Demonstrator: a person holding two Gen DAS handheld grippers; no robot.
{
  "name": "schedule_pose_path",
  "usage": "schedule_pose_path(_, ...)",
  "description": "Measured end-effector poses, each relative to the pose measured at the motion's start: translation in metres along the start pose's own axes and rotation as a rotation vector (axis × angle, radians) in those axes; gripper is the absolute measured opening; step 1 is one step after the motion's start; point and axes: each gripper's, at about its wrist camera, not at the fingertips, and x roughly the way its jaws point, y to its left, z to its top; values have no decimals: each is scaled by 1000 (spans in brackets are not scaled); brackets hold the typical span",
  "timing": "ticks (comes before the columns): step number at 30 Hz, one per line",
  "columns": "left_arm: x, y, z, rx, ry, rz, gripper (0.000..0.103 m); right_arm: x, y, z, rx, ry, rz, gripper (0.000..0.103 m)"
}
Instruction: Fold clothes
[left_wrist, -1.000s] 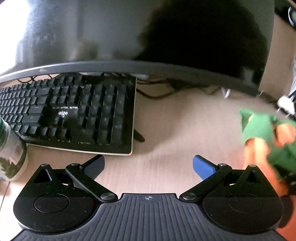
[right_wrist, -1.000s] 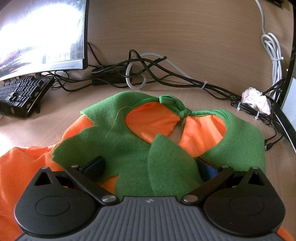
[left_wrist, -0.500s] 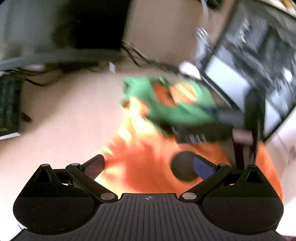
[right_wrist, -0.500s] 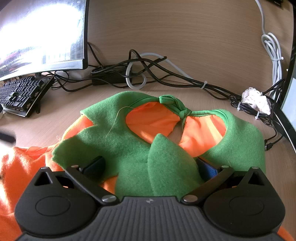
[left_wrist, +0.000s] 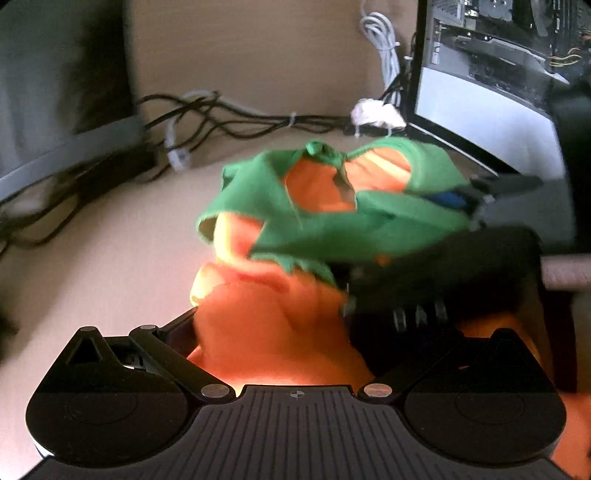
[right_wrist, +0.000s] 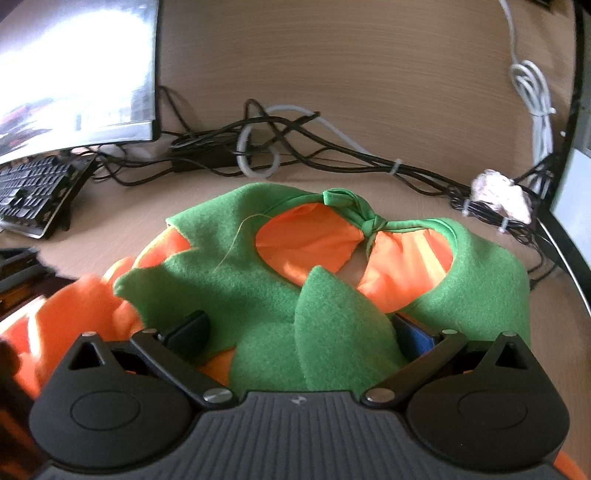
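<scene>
Your right gripper (right_wrist: 299, 332) lies spread over the garment (right_wrist: 332, 332), knotted collar (right_wrist: 354, 214) toward the cables (right_wrist: 332, 155); bare desk (left_wrist: 110, 258) lies leftward. Your left gripper (left_wrist: 280, 343) is spread, orange cloth between its fingers.

A: ok what moved in the last second?

B: Pretty much just the left gripper (left_wrist: 288, 332). It was pointed at the keyboard and monitor with bare surface between its fingers; it's swung right and now the orange costume (left_wrist: 273, 332) sits bunched between them. The right gripper (left_wrist: 458, 206) shows up in its view now.

A: And on the right side?

B: The orange part (right_wrist: 74, 306) at left is puffed up more, and a dark blurry bit of the left gripper is poking in at the left edge.
</scene>
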Motion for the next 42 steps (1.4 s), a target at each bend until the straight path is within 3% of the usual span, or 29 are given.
schedule_pose_path(5,10,-5,3,27,-12,4,103,5,-17,1,97,-1,-101,103)
schedule_pose_path(10,-7,-1,-15,38,-21,34,103,6,-17,1,92,-2,-103,103)
schedule_pose_path(16,-13,-6,-20,180,-83,36,103,5,-18,0,92,-4,-103,103)
schedule_pose_path(20,-1,8,-12,50,-41,-37,103,5,-17,0,92,-4,-104,103)
schedule_pose_path(42,-2,14,-16,45,-72,-36,103,5,-17,1,93,-2,-105,103)
